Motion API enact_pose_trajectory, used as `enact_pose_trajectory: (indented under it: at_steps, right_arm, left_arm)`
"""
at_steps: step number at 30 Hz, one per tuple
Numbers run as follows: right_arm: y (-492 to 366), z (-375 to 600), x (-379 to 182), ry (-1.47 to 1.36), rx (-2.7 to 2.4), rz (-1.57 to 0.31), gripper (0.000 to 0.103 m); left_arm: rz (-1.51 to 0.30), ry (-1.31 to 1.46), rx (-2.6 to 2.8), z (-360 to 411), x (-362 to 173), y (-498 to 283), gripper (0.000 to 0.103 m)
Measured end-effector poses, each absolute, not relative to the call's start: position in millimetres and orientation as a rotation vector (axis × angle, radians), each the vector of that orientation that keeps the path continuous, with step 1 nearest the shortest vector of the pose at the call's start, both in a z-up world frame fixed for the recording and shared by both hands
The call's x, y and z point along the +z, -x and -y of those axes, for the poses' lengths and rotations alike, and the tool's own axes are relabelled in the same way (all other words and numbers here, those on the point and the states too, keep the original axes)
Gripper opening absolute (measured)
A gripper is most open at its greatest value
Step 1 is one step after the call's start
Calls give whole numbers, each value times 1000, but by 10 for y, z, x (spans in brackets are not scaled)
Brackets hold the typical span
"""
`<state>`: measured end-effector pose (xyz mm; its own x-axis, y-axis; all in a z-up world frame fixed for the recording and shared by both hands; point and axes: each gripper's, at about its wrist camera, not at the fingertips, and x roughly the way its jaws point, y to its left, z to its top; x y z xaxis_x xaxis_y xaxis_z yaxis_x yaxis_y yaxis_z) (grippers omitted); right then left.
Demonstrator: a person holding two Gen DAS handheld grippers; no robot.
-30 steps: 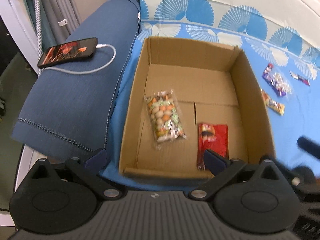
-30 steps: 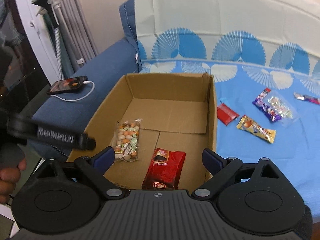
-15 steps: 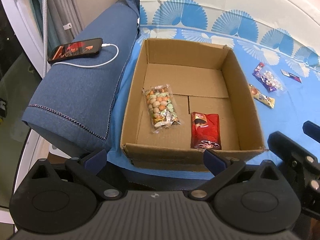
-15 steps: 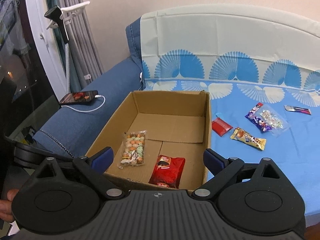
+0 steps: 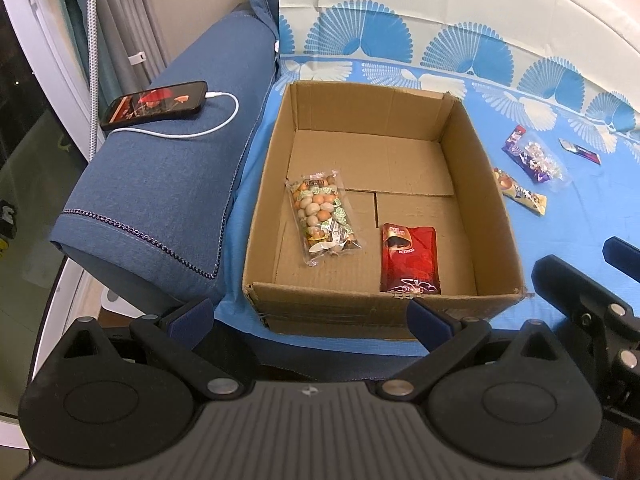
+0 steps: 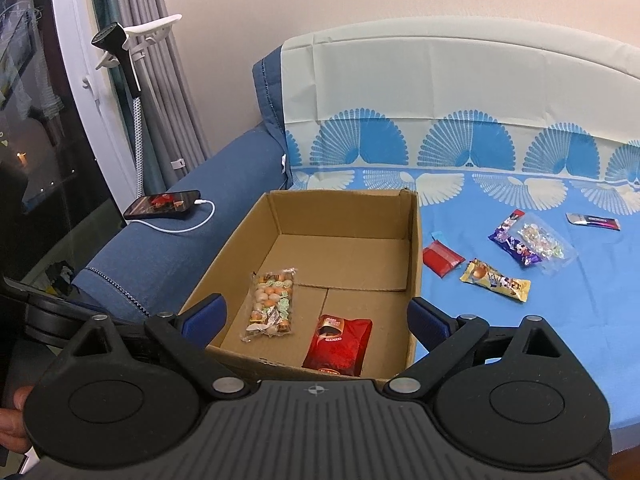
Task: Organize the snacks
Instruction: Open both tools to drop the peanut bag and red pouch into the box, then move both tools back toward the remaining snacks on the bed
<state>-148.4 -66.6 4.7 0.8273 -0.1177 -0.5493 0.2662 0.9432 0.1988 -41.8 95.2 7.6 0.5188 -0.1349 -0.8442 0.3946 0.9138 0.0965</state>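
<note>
An open cardboard box [image 5: 496,200] [image 6: 414,256] sits on the blue sheet. Inside lie a clear bag of mixed nuts [image 5: 322,214] [image 6: 272,304] and a red packet [image 5: 410,258] [image 6: 338,346]. To the box's right on the sheet lie a small red packet [image 6: 442,258], a yellow bar [image 6: 496,280] [image 5: 520,196], a purple-and-clear candy bag [image 6: 532,242] [image 5: 534,160] and a dark bar [image 6: 592,221] [image 5: 580,151]. My left gripper [image 5: 310,312] is open and empty, in front of the box. My right gripper [image 6: 316,314] is open and empty, also back from the box.
A phone [image 5: 154,104] [image 6: 162,204] on a white charging cable lies on the blue sofa arm [image 5: 160,184] left of the box. A stand with a clamp [image 6: 120,44] and curtains are at the far left. The sofa back with its fan-patterned cover [image 6: 440,92] rises behind.
Both grippers have pulled back and up from the box, so it looks smaller and more of the sofa shows. The snacks have not moved.
</note>
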Motion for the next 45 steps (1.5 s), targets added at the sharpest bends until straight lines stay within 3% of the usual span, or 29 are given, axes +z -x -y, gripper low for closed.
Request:
enact_pose_trajectory:
  at_steps: [21, 45]
  right_arm:
    - [1406, 983, -135, -362, -237, -583, 97]
    - [1656, 2426, -589, -519, -545, -556, 97]
  left_arm:
    - [-1027, -356, -329, -603, -19, 233, 103]
    - [-1044, -502, -422, 785, -95, -36, 103]
